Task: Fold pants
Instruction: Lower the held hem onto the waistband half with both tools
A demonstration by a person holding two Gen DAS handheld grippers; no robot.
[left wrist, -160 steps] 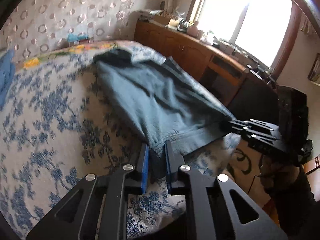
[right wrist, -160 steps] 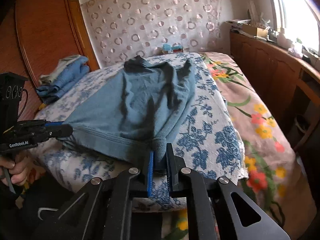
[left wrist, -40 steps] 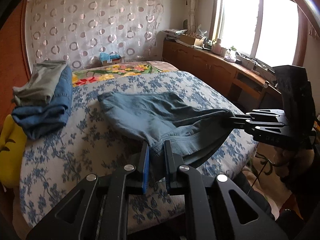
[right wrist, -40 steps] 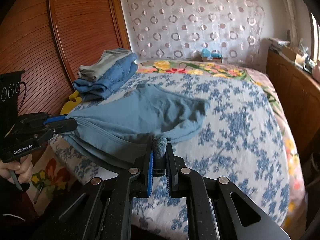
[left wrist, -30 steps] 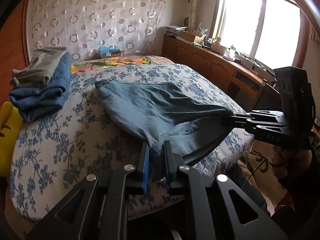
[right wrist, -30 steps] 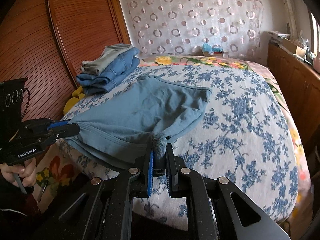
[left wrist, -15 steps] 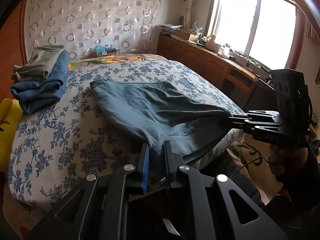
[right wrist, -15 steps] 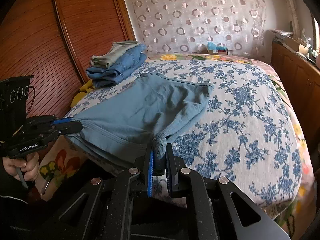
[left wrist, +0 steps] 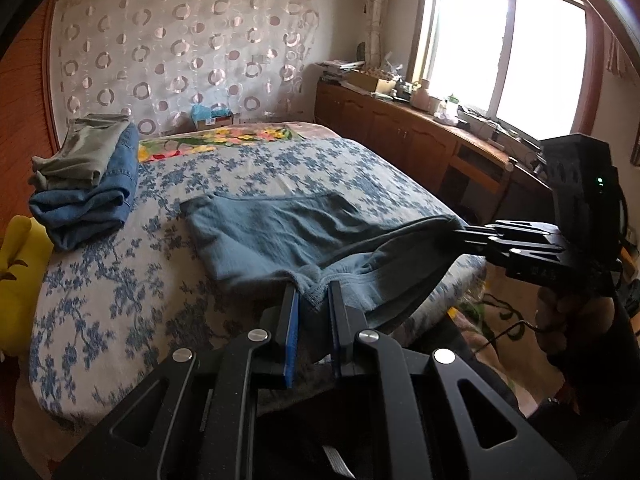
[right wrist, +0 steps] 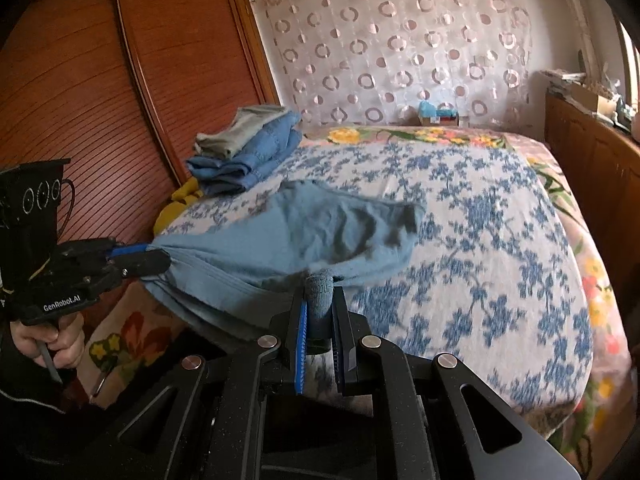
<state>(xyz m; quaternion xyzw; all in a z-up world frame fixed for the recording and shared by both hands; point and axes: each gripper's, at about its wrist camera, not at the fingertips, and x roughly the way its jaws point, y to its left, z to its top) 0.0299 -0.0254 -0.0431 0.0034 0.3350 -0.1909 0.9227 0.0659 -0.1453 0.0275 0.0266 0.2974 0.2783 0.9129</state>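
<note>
The blue-grey pants [left wrist: 280, 232] lie partly on the flowered bed [left wrist: 120, 280], folded short, their near edge lifted off the bed's foot. My left gripper [left wrist: 314, 300] is shut on one corner of that edge. My right gripper [right wrist: 320, 300] is shut on the other corner, a bunched roll of cloth. Each gripper shows in the other's view: the right one [left wrist: 464, 232] at the right, the left one [right wrist: 148, 258] at the left. The pants [right wrist: 320, 232] stretch taut between them.
A stack of folded jeans and grey pants [left wrist: 84, 184] lies at the bed's far left. A yellow cushion [left wrist: 16, 272] sits at the left edge. A wooden sideboard [left wrist: 420, 144] runs under the window. A wooden wardrobe [right wrist: 120, 100] stands left of the bed.
Both grippers have pulled back and up from the bed's foot with the pants' edge. The pants have slid toward the foot and more of the bed shows beyond them.
</note>
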